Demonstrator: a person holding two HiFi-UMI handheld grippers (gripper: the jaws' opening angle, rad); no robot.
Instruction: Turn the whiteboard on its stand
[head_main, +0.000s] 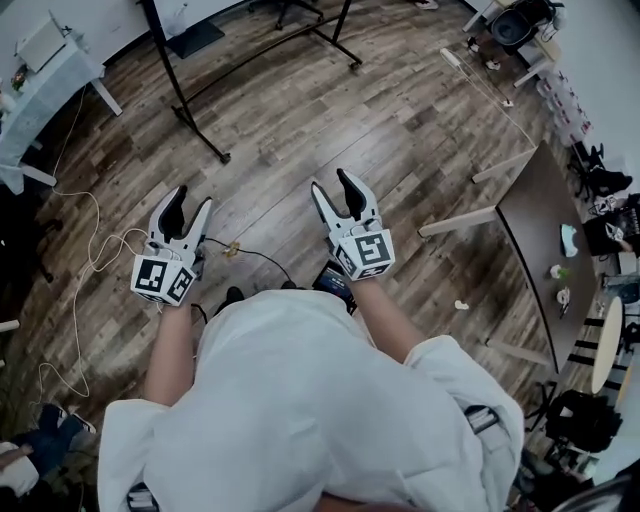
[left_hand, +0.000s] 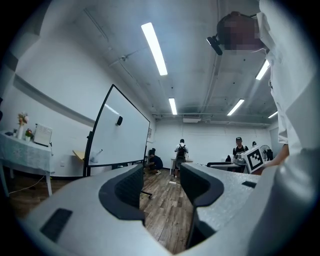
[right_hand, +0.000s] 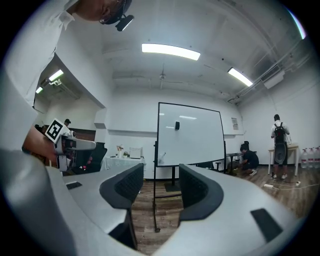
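Note:
The whiteboard stands upright on its black rolling stand a few steps ahead, white face towards me in the right gripper view. It shows at an angle in the left gripper view, whiteboard. In the head view only the stand's black legs show at the top. My left gripper and right gripper are held side by side above the wooden floor, well short of the stand. Both are open with nothing between the jaws, as left gripper and right gripper show.
A cloth-covered table stands at the left wall, a dark table at the right. Cables lie on the floor near my feet. Several people stand or crouch at the far end of the room.

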